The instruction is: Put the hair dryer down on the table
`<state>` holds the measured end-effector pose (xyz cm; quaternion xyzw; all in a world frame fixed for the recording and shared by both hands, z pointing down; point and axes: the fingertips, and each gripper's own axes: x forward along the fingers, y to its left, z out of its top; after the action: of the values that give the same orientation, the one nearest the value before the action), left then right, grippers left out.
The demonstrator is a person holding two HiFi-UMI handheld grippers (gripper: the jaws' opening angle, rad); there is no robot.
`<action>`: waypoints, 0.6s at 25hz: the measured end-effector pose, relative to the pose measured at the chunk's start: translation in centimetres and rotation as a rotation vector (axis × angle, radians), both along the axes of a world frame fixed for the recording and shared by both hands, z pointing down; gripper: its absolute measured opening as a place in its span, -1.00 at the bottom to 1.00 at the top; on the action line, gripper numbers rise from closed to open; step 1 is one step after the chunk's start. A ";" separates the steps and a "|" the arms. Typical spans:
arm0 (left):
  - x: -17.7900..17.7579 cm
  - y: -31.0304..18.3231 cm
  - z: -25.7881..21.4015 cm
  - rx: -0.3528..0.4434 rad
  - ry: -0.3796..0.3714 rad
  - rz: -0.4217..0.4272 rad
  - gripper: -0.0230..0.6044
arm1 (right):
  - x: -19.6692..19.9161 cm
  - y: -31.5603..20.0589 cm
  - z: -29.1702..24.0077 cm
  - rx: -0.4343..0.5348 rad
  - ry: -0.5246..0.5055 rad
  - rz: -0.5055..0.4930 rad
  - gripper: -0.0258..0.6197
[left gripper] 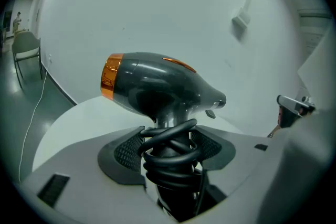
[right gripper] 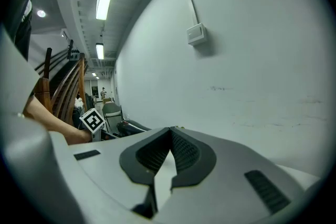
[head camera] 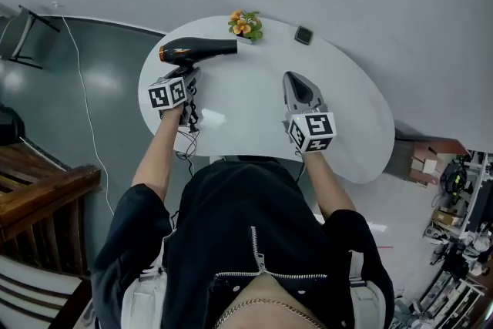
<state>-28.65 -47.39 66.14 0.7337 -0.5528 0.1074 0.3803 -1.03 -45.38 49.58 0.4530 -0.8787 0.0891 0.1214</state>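
Note:
A dark grey hair dryer [head camera: 196,50] with an orange rear ring is held above the far left part of the white round table [head camera: 246,108]. My left gripper [head camera: 187,77] is shut on its handle, which has the black cord coiled round it. In the left gripper view the hair dryer [left gripper: 157,89] stands upright between the pads, nozzle to the right, and the coiled cord [left gripper: 170,157] fills the gap. My right gripper [head camera: 299,92] hovers over the table's middle right, shut with nothing in it; the right gripper [right gripper: 169,136] shows its tips touching.
A small pot of orange flowers [head camera: 246,25] and a small dark square object [head camera: 303,35] sit at the table's far edge. A white cable [head camera: 81,104] runs over the grey floor on the left. Wooden furniture [head camera: 38,185] stands at lower left, cluttered shelves [head camera: 454,243] at lower right.

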 end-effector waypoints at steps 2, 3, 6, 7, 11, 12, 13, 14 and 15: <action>0.0 -0.9 1.5 -0.034 0.002 -0.009 -0.03 | 0.6 -0.1 0.3 -0.008 -0.001 0.014 -0.90; 0.1 -1.2 2.2 -0.051 -0.004 -0.008 -0.02 | 0.9 0.0 0.5 -0.012 -0.001 0.022 -0.90; 0.6 -1.9 4.5 -0.104 -0.035 0.014 -0.03 | 2.0 0.1 1.1 -0.027 0.005 0.043 -0.90; 0.8 -2.1 5.1 -0.121 -0.049 0.027 -0.03 | 2.4 0.2 1.3 -0.032 0.008 0.050 -0.90; 1.2 -2.5 7.2 -0.181 -0.093 0.063 -0.03 | 3.9 0.5 1.9 -0.049 0.014 0.079 -0.90; 1.2 -2.6 7.5 -0.190 -0.098 0.060 -0.03 | 4.3 0.6 2.1 -0.053 0.015 0.087 -0.90; 1.1 -2.7 7.8 -0.196 -0.102 0.055 -0.02 | 4.6 0.7 2.2 -0.057 0.016 0.096 -0.90; 1.0 -2.7 8.0 -0.202 -0.107 0.049 -0.03 | 4.9 0.8 2.3 -0.060 0.017 0.103 -0.90; 0.9 -2.7 8.2 -0.209 -0.115 0.045 -0.02 | 5.1 0.9 2.4 -0.063 0.017 0.109 -0.90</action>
<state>-27.77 -50.12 74.33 0.6950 -0.5429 0.2150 0.4195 4.09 -44.53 51.98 0.4970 -0.8483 0.1194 0.1381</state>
